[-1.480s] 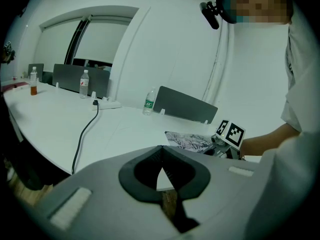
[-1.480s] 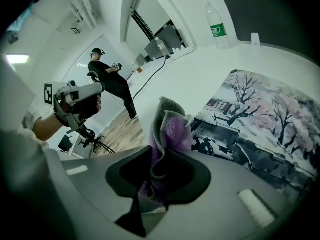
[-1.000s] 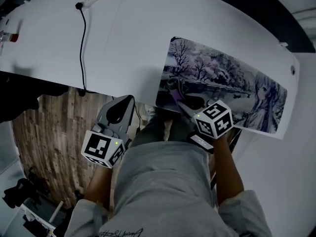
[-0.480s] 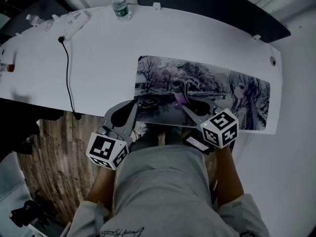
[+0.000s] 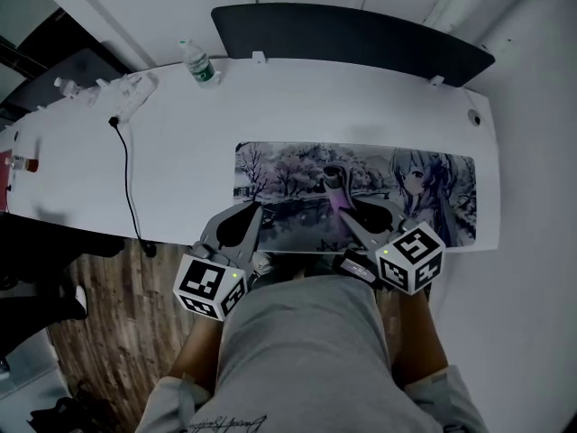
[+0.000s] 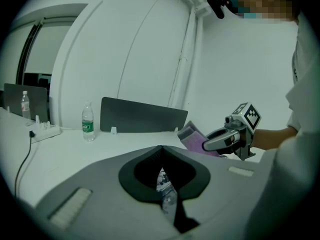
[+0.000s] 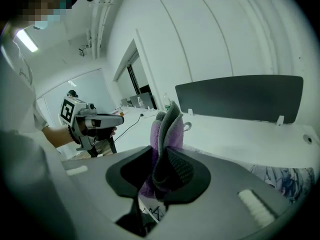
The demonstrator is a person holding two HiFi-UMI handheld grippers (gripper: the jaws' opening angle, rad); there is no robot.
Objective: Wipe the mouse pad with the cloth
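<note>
A long mouse pad (image 5: 288, 171) printed with a winter scene lies along the white desk's near edge. My right gripper (image 5: 347, 208) is shut on a folded purple-grey cloth (image 5: 334, 184), which sticks up from the jaws over the pad's middle. In the right gripper view the cloth (image 7: 168, 126) stands between the jaws, and part of the pad (image 7: 282, 178) shows at lower right. My left gripper (image 5: 253, 209) is shut and holds nothing, its tips over the pad's near left part. In the left gripper view its jaws meet (image 6: 161, 150), and the cloth (image 6: 191, 135) shows to the right.
A water bottle (image 5: 196, 63) stands at the desk's back left. A power strip (image 5: 133, 96) with a black cable (image 5: 127, 171) lies left of the pad. A dark divider panel (image 5: 352, 32) lines the far edge. Wooden floor (image 5: 117, 332) lies below left.
The head view has swung so the whole desk and pad show. Both grippers have moved forward over the pad's near edge, and the right one still holds the cloth.
</note>
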